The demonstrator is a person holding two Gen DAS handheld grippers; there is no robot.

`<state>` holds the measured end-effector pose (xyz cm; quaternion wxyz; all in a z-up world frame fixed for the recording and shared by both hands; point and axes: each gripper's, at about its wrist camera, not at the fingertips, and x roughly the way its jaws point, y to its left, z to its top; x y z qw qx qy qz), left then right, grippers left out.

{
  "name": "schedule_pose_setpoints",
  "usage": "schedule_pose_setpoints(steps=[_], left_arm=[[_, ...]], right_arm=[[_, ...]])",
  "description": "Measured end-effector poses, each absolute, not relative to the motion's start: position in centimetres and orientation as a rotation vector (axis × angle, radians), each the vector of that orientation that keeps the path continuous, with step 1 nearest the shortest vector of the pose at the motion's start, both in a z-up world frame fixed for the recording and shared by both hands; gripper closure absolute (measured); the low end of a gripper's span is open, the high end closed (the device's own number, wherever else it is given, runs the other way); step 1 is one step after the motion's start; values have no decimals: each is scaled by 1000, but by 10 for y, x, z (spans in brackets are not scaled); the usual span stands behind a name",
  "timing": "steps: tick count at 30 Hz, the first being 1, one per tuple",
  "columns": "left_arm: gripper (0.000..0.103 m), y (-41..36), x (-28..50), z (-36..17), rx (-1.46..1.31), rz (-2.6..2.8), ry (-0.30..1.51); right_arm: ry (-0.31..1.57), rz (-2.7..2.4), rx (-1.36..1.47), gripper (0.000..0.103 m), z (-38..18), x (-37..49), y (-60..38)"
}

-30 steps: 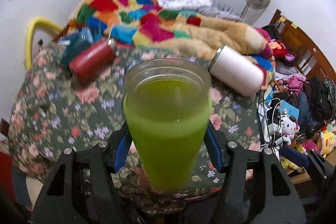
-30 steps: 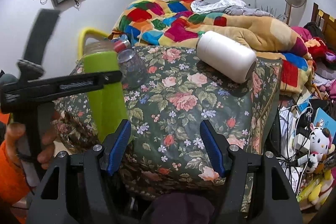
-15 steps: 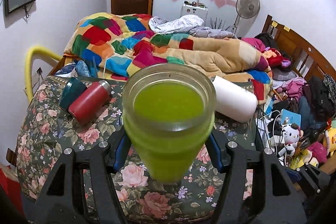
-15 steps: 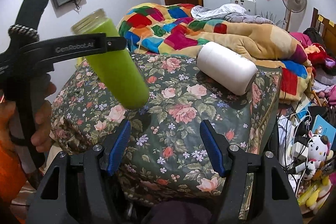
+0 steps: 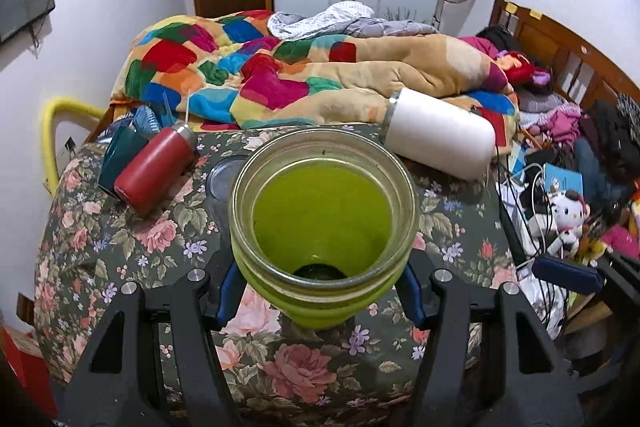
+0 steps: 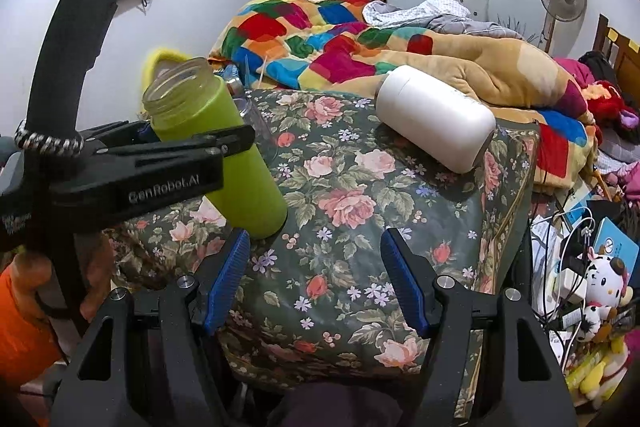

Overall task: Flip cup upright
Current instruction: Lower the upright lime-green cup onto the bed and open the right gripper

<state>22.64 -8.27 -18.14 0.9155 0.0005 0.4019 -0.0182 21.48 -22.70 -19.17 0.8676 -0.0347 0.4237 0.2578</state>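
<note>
The green cup (image 5: 324, 227) is clamped between the blue pads (image 5: 226, 293) of the left gripper (image 5: 320, 291), and its open mouth is turned toward the left wrist camera, so that the inside and the dark bottom are seen; from the right wrist view the cup (image 6: 224, 147) is seen tilted, mouth up and leaning to the left, its base low over the floral cover (image 6: 360, 227); whether the base touches the cover cannot be told. The left gripper (image 6: 236, 143) is seen there from the side, closed across the cup's middle, and its handle is held by a hand (image 6: 36, 279) at the left edge.

The right gripper (image 6: 316, 291) is spread wide with nothing between its fingers (image 6: 228, 279), and is held low over the near edge of the cover, just right of the cup.

A white flask (image 5: 438, 137) is laid on its side at the far right of the cover; a red bottle (image 5: 154, 169) is laid on its side at the far left, with a teal cup (image 5: 118, 157) just beside it; a patchwork quilt (image 5: 280, 79) is heaped behind them.
</note>
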Motion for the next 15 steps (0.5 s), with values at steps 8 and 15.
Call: schedule_pose_setpoints(steps=[8, 15], left_arm=[[38, -68, 222, -167, -57, -102, 848], [38, -63, 173, -111, -11, -126, 722]], right_arm=[[877, 529, -75, 38, -184, 206, -227], [784, 522, -75, 38, -148, 186, -229]])
